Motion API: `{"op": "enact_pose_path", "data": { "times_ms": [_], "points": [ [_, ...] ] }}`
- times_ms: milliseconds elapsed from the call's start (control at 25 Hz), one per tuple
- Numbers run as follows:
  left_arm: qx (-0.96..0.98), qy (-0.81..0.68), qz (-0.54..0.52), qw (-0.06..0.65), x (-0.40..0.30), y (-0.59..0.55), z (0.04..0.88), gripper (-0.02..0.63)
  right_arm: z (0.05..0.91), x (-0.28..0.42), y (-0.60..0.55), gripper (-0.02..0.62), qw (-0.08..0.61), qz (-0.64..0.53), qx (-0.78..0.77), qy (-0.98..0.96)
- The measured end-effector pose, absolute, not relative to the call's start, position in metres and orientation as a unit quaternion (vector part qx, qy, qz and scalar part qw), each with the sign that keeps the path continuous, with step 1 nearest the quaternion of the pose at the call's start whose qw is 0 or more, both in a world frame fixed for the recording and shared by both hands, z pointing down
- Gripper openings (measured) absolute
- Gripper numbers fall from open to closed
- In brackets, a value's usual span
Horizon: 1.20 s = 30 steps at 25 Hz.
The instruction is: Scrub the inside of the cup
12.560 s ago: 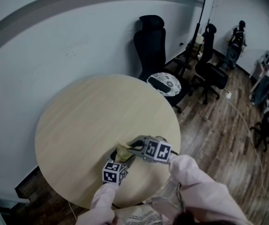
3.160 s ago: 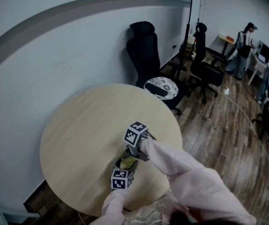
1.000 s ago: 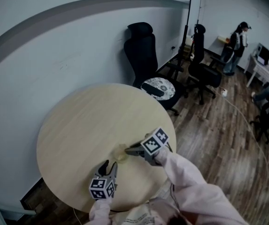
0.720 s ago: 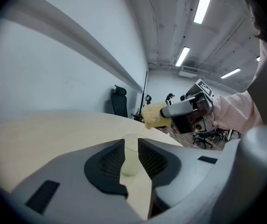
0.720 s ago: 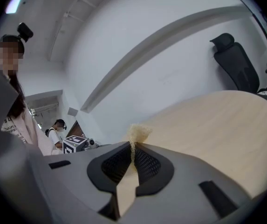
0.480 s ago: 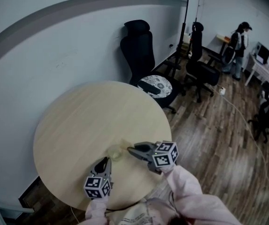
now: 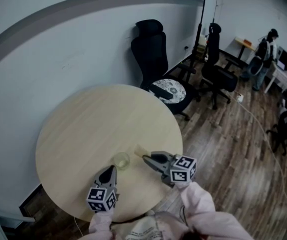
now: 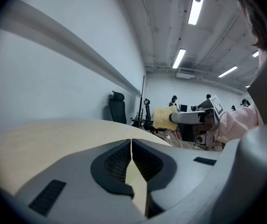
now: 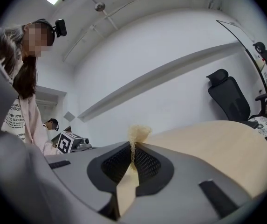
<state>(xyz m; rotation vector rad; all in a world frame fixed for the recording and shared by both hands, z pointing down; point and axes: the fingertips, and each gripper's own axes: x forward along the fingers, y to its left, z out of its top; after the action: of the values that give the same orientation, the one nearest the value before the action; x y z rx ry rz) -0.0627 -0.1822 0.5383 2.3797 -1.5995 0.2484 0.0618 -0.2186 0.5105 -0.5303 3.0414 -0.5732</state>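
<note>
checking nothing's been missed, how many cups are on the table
1: a clear cup on the round table, between the left gripper and right gripper; none seems hidden.

One cup (image 7: pixel 121 160), one sponge (image 7: pixel 139 150), two grippers (image 7: pixel 112 170) (image 7: pixel 146 158)

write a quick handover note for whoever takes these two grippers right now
Left gripper: jaws have just been closing and are now shut, with nothing between them.
Right gripper: shut on the fluffy yellow sponge, which sticks out past its tips.
Small clear glass cup: upright on the round light wooden table, between the two gripper tips and touched by neither.
Done: the sponge is out of the cup and nothing holds the cup.
Left: I cannot tell whether the inside is clean. If not, probably regrip the cup with the left gripper and push the sponge back in.
</note>
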Motion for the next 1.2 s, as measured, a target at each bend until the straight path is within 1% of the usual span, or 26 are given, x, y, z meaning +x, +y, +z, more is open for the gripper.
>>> {"op": "enact_pose_path", "data": {
  "times_ms": [440, 1200],
  "points": [
    [0.823, -0.549, 0.074, 0.123, -0.057, -0.181, 0.525, 0.0, 0.501, 0.073, -0.214, 0.026, 0.024, -0.161, -0.176, 0.971],
    [0.825, -0.547, 0.068, 0.123, -0.059, -0.175, 0.525, 0.0, 0.5, 0.078, -0.204, 0.026, 0.022, -0.15, -0.188, 0.97]
  ]
}}
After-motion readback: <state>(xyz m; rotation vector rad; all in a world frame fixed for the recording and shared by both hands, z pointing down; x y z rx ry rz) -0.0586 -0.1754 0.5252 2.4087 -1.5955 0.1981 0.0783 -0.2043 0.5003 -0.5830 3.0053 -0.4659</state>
